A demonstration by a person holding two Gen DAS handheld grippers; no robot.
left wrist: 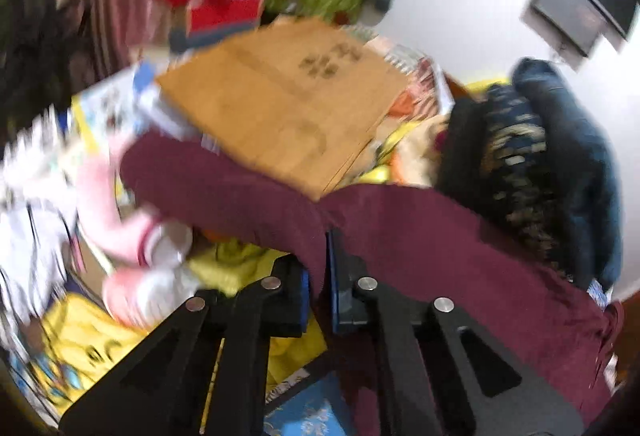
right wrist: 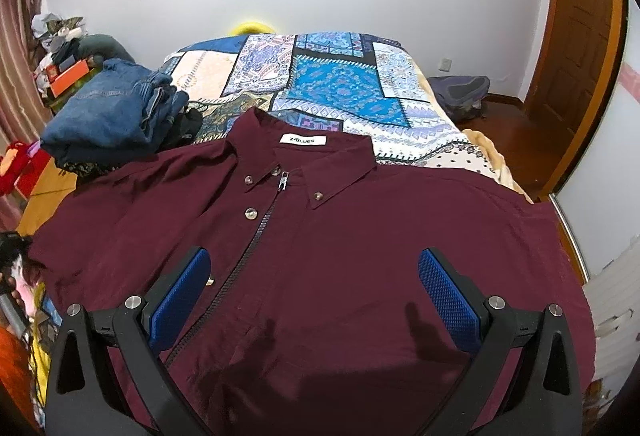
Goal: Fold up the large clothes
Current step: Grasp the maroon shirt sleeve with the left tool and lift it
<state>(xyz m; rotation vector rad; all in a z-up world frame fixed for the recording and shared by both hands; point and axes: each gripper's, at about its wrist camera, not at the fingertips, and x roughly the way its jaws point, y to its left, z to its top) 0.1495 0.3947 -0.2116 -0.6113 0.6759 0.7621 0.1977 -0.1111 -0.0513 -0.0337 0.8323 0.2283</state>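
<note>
Our left tool [left wrist: 318, 268] is pressed together on a fold of the maroon shirt [right wrist: 320, 236], pinching the cloth at what looks like its left sleeve or side edge; that view is blurred, so we cannot say exactly which part of the garment it has. Our right tool [right wrist: 314, 300] hangs spread wide over the shirt's front, its blue pads [right wrist: 448, 300] on either side of bare cloth and gripping nothing.

We see the shirt lying face up across the near end of the bed [right wrist: 400, 140], on the patchwork quilt [right wrist: 328, 76], collar away from us with the white neck label [right wrist: 303, 140] showing, and the slanted zip [right wrist: 256, 236] closed down the front. Its body looks smoothed out flat, with both shoulders spread.

We judge the folding to be only at its start: the garment is laid out and one edge is taken, but no fold shows yet. Both sides are yet to come in over the middle, and the length has to be doubled up after that. A stack of folded jeans [right wrist: 116, 112] sits on the bed just beyond the shirt's left shoulder, which suggests other pieces are already finished.
</note>
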